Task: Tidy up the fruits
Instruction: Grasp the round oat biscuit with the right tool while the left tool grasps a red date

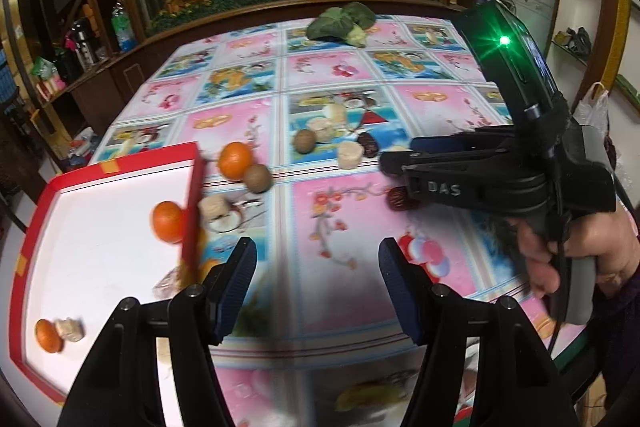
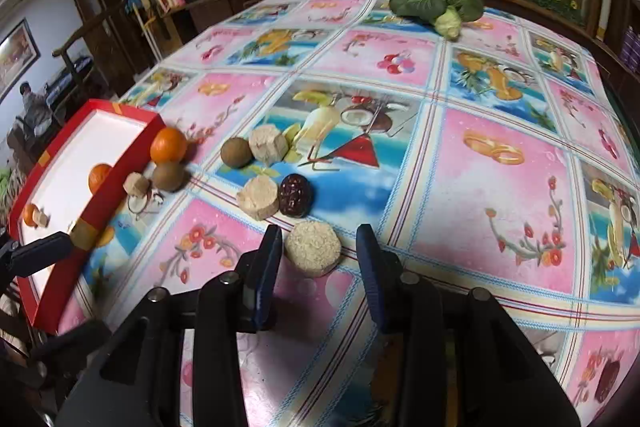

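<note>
My left gripper point(image 1: 316, 255) hangs open over the patterned tablecloth, just right of the red tray point(image 1: 100, 167), with nothing between its fingers. In the tray lie two oranges point(image 1: 168, 221) and a pale cake piece point(image 1: 70, 330). A third orange point(image 2: 168, 145) and a brown round fruit point(image 2: 168, 175) sit on the cloth by the tray's corner. My right gripper point(image 2: 319, 235) is open around a round rice cake point(image 2: 313, 253); a gap shows beside the cake. Just beyond are a dark red date point(image 2: 296, 195), another cake point(image 2: 258, 201) and a second brown fruit point(image 2: 236, 153).
A leafy green vegetable point(image 2: 436, 3) lies at the table's far edge. A second date point(image 1: 400, 199) sits under the right gripper point(image 1: 396, 155). A hand point(image 1: 560, 251) holds that gripper's handle. Wooden shelves with bottles stand to the left, beyond the table.
</note>
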Available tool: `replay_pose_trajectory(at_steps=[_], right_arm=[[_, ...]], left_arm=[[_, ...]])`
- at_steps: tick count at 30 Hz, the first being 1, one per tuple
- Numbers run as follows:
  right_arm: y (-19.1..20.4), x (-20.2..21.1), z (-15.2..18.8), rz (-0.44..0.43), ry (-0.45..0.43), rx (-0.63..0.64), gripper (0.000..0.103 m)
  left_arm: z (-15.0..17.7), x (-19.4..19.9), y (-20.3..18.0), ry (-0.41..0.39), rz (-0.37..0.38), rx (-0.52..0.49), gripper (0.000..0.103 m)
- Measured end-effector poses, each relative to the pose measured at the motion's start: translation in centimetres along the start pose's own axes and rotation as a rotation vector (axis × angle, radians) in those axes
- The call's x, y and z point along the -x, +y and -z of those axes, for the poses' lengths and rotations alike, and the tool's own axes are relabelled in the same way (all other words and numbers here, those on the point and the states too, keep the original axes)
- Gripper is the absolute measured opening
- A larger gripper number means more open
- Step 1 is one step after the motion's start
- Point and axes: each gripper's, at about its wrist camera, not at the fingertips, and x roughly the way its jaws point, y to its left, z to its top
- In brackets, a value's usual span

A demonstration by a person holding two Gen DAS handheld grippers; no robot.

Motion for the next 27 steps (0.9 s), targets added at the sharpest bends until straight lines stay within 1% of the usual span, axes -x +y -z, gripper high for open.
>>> replay_pose_trajectory(at_steps=[1,4,7,8,11,14,16,17,19,20,21,24,27], right_arm=[[0.0,0.0,0.1,0.003,0.003,0.001,0.030],[-1.3,0.4,-0.1,-0.030,0.003,-0.050,0.030],[-4.0,2.1,-0.7,-0.094,-0.053,-0.186,0.030],[-5.3,2.8,-0.7,-0.111,-0.081,-0.249,0.030],[-7.3,4.1,-0.5,-0.106,-0.120,-0.332,0.030],[-9.1,4.8,-0.2,-0.129,-0.141,-0.425,0.030],[-9.4,5.0,-0.2,-0.132,-0.149,-0.450,0.030],[-9.3,5.0,-0.2,-0.137,-0.149,-0.453,0.030],[-9.4,5.0,-0.2,-0.147,-0.148,-0.459,0.030],[-9.2,5.0,-0.2,-0.153,-0.148,-0.455,0.030],[-9.1,5.1,-0.2,-0.154,-0.147,-0.450,0.030],[-8.9,4.9,-0.2,-0.158,-0.143,-0.437,0.030],[-8.6,4.8,-0.2,-0.149,-0.140,-0.421,0.030]], left_arm=[[-0.2,-0.3,-0.3,0.008,0.008,-0.003,0.063],[-0.8,-1.1,-1.4,0.024,0.027,-0.021,0.063],[-1.6,-2.2,-2.5,0.037,0.046,-0.032,0.063],[-1.9,-2.5,-2.8,0.039,0.053,-0.037,0.063],[-2.6,-3.9,-3.9,0.056,0.065,-0.050,0.063],[-3.1,-5.0,-4.6,0.065,0.082,-0.053,0.062],[-3.2,-5.4,-5.0,0.066,0.088,-0.052,0.052],[-3.3,-5.6,-5.1,0.067,0.095,-0.054,0.045],[-3.3,-6.1,-5.4,0.077,0.093,-0.059,0.042],[-3.2,-6.3,-5.5,0.081,0.099,-0.057,0.037],[-3.0,-6.4,-5.5,0.086,0.112,-0.057,0.028],[-2.8,-6.2,-5.7,0.076,0.118,-0.065,0.027],[-2.8,-6.1,-5.7,0.073,0.140,-0.049,0.027]])
